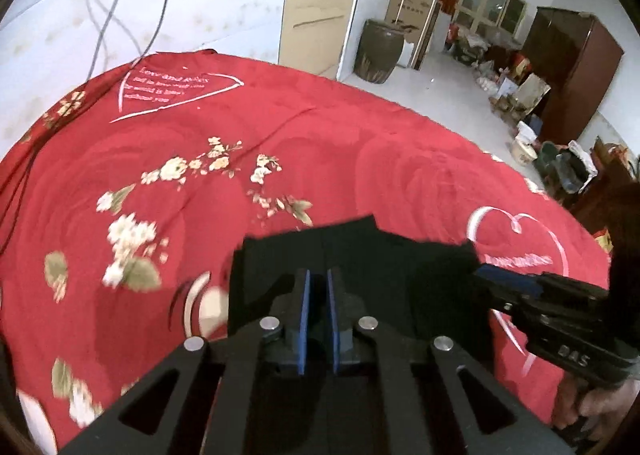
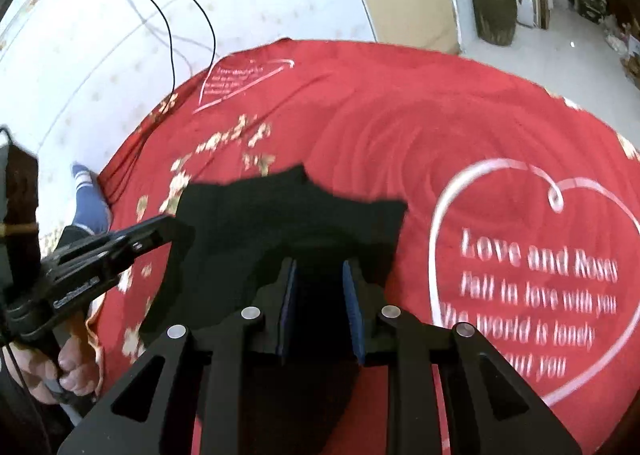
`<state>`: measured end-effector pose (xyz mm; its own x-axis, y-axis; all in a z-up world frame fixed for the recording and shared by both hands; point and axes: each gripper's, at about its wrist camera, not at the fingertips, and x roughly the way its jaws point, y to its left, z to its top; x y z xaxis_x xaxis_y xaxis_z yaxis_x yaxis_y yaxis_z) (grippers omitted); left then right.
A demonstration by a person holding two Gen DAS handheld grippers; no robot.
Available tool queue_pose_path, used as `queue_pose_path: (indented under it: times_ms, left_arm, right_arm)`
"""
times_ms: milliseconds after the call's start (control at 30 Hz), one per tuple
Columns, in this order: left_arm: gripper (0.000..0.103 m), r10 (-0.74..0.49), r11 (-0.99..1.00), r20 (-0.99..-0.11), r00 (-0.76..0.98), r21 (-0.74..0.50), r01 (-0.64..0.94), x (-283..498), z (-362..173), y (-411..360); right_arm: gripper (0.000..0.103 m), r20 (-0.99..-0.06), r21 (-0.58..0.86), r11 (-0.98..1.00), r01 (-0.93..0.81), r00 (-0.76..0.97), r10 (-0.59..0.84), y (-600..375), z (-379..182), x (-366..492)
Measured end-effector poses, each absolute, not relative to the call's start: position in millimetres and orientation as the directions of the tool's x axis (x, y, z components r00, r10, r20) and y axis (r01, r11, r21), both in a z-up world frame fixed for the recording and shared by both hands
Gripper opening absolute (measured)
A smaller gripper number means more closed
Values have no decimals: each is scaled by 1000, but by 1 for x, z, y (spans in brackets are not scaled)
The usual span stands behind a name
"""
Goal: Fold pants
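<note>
Black pants (image 1: pixel 380 251) lie in a folded, flat heap on a red flowered bedspread (image 1: pixel 240 115). My left gripper (image 1: pixel 319 275) hovers over their near edge. Its blue pads stand a narrow gap apart, and no cloth shows pinched between them. My right gripper (image 1: pixel 486 271) reaches in from the right at the pants' right corner. In the right wrist view the pants (image 2: pixel 260 207) spread ahead of my right gripper (image 2: pixel 320 267), whose pads stand clearly apart over the dark cloth without pressing it. My left gripper (image 2: pixel 176 225) comes in from the left by the pants' left corner.
The bedspread (image 2: pixel 400 115) carries white heart prints with lettering. Cables (image 1: pixel 104 15) hang down the wall onto the bed's far left. A blue sock (image 2: pixel 90 199) lies at the bed's left edge. A brown jar (image 1: pixel 378 51), cardboard boxes and clutter stand on the floor beyond.
</note>
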<state>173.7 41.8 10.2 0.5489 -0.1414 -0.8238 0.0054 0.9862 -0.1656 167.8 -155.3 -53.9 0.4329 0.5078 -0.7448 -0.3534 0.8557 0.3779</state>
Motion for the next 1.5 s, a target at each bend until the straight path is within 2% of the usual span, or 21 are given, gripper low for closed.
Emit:
queue_pose_path:
  times_ms: [133,300,433,600,800,1133,1500]
  left_arm:
    - [12,-118,987,-837,534,-157,-29,188,-16,52]
    - [15,-114,985,-807,579,-169,-41,180,-20,55]
    - [16,-84,989,-824,560,-138,-55,171,-10,55]
    - [16,-36,996,-828,560,-77,-49,135,11,48]
    - [16,-15,996,-836,548,-58,-61,85,20,39]
    - [16,-31,993,-879,476,-83,-89,63,-5,32]
    - [19,-59,988,-875,481,-120,-96,60,-9,34]
  right_arm:
    - [24,-753,367,864,-344,435,493,-153,-75,191]
    - [22,-736,383,860,-338,451,505,-155,-83,194]
    - [24,-732,420,851,-314,437,522,-162,-75,192]
    - [24,-741,435,844,-315,407,534,-166,-50,157]
    - [24,-782,420,841,-340,335,526,-151,-46,102]
    - [24,-841,375,858,-350,262,474,-137,-68,73]
    - [24,-800,464,834,-299,263,540,-146,-77,77]
